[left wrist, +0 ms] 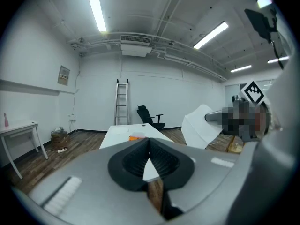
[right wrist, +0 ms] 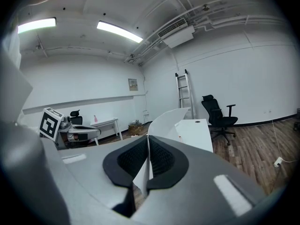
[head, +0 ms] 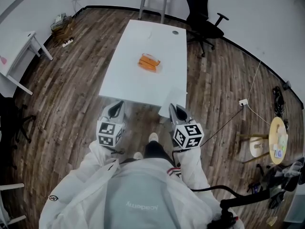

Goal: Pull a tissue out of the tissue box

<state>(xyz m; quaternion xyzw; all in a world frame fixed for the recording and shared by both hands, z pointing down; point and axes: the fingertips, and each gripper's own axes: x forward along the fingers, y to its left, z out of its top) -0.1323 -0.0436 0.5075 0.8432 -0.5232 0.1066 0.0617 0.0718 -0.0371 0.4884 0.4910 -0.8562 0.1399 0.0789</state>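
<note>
1. While the person stands at the near end of the white table (head: 125,82), the orange tissue box (head: 149,62) lies in the middle of the tabletop, well apart from both grippers.
2. The left gripper (left wrist: 149,146) has its jaws closed tip against tip, and nothing is between them. Only the table and the floor show through the gap behind the tips.
3. The right gripper (right wrist: 147,142) has its jaws pressed together on a white sheet (right wrist: 171,118), which stands up in front of the tips. It looks like a tissue, but I cannot tell if it comes from this box.
4. I judge that the step in hand is the approach: the grippers hang before the table edge and must be brought to the box.
5. To do it well, one gripper has to be free and opened before it reaches the box; the empty left one seems the natural choice.
6. The slot of the box is too small to see from here, so it is better to come close from above and look before closing.
7. The box is probably light and may lift with the tissue. Pinch only the top tissue and pull slowly, straight up.
</note>
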